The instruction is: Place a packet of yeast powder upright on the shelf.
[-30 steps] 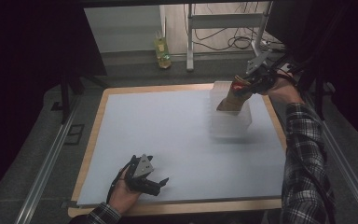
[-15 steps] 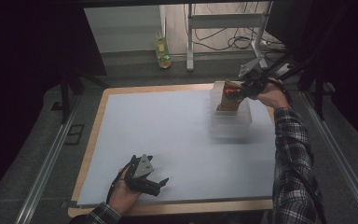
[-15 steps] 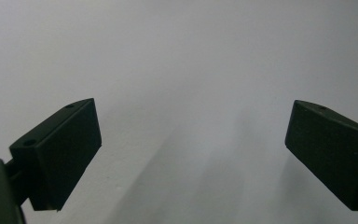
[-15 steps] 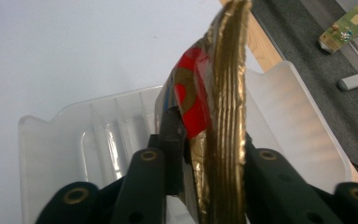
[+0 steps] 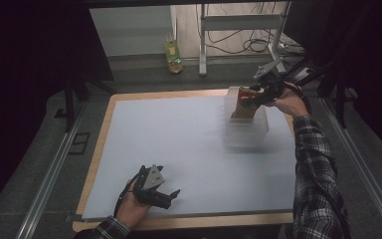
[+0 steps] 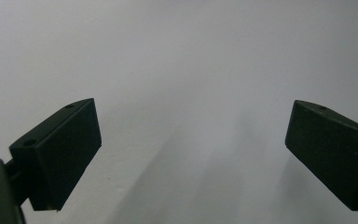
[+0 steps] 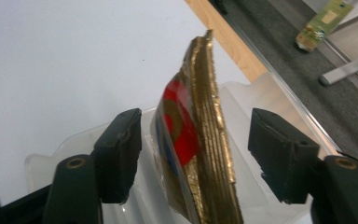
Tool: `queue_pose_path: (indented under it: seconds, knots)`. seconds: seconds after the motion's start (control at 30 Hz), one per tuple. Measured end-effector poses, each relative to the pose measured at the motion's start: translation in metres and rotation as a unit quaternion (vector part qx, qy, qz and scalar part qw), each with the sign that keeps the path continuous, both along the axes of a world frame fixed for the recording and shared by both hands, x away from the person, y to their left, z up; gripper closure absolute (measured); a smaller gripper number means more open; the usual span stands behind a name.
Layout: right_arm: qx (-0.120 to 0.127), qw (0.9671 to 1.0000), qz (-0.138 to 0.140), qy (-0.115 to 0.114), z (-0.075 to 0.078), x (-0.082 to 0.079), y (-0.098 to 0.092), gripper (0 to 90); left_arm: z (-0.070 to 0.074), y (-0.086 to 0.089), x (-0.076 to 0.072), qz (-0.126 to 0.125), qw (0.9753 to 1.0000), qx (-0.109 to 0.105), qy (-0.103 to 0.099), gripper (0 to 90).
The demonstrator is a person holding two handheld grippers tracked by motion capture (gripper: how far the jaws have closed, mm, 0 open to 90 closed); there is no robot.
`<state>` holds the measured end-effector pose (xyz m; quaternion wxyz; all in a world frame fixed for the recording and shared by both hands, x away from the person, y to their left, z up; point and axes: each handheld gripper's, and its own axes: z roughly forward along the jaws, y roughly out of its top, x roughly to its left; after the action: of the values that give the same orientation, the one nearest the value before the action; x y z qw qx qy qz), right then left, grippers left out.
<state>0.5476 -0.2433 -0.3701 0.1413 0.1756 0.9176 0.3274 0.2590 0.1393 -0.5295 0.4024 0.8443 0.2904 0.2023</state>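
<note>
Your right gripper (image 7: 193,161) is standing with its jaws spread, one on each side of the gold foil packet (image 7: 200,140) and touching neither face. The packet is standing on edge inside the clear plastic container (image 5: 246,130) at the far right of the white table (image 5: 179,144), so you are likely at the release, with the placing all but done. Next, you are probably lifting straight up and clear without brushing the packet, or it may tip. Your left gripper (image 5: 155,188) is resting near the front edge, jaws wide apart and holding nothing.
</note>
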Motion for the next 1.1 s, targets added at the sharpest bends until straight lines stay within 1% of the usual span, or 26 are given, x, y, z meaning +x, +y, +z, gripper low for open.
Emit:
queue_pose_path:
  seconds: [0.1, 0.2, 0.23, 0.27, 0.3, 0.33, 0.4, 0.47, 0.5, 0.53, 0.6, 0.67, 0.73, 0.83, 1.1]
  knots:
    - [0.008, 0.9999, -0.013, 0.000, 0.000, -0.001, 0.000, 28.4, 0.000, -0.001, 0.000, -0.001, 1.0000, 0.001, 0.001, 3.7]
    - [0.019, 0.9997, -0.017, 0.000, 0.002, -0.002, -0.001, 21.8, 0.000, -0.001, 0.001, -0.001, 1.0000, 0.002, 0.001, 3.7]
    - [0.027, 0.9994, -0.020, 0.003, 0.003, -0.002, -0.001, 20.1, -0.001, -0.001, 0.001, -0.001, 1.0000, 0.002, 0.001, 3.7]
    - [0.041, 0.9988, -0.026, 0.008, 0.006, -0.003, -0.002, 17.6, -0.001, -0.001, 0.001, -0.001, 1.0000, 0.003, 0.000, 3.7]
    - [0.041, 0.9988, -0.026, 0.008, 0.006, -0.003, -0.002, 17.6, -0.001, -0.001, 0.001, -0.001, 1.0000, 0.003, 0.000, 3.7]
    - [0.045, 0.9985, -0.028, 0.011, 0.008, -0.003, -0.002, 16.6, -0.001, -0.001, 0.001, 0.000, 1.0000, 0.003, 0.000, 3.7]
    - [0.056, 0.9978, -0.033, 0.010, 0.012, -0.005, -0.003, 15.3, 0.000, 0.000, 0.001, 0.001, 1.0000, 0.002, -0.001, 3.7]
    - [0.063, 0.9974, -0.032, 0.013, 0.014, -0.006, -0.003, 13.6, 0.000, 0.000, 0.001, 0.002, 1.0000, 0.001, -0.002, 3.7]
    - [0.064, 0.9974, -0.033, 0.009, 0.015, -0.007, -0.003, 12.4, 0.000, 0.000, 0.001, 0.002, 1.0000, 0.000, -0.002, 3.7]
    - [0.064, 0.9973, -0.033, 0.010, 0.016, -0.008, -0.002, 11.5, 0.000, 0.000, 0.001, 0.002, 1.0000, -0.001, -0.002, 3.6]
    - [0.058, 0.9975, -0.038, 0.010, 0.016, -0.010, -0.002, 10.4, 0.000, 0.001, 0.001, 0.001, 1.0000, -0.003, -0.002, 3.6]
    - [0.053, 0.9978, -0.040, 0.009, 0.017, -0.011, -0.001, 8.8, 0.000, 0.001, 0.002, -0.006, 1.0000, -0.007, 0.001, 3.9]
    - [0.057, 0.9973, -0.044, 0.012, 0.018, -0.012, -0.002, 8.0, 0.000, 0.001, 0.002, -0.011, 0.9999, -0.011, -0.001, 4.3]
    - [0.064, 0.9966, -0.051, 0.004, 0.022, -0.014, -0.003, 6.9, 0.000, 0.000, 0.000, -0.017, 0.9998, -0.012, -0.007, 4.2]
    - [0.067, 0.9954, -0.069, -0.007, 0.032, -0.023, -0.006, 5.4, 0.001, 0.001, 0.000, -0.013, 0.9998, -0.014, -0.007, 3.9]
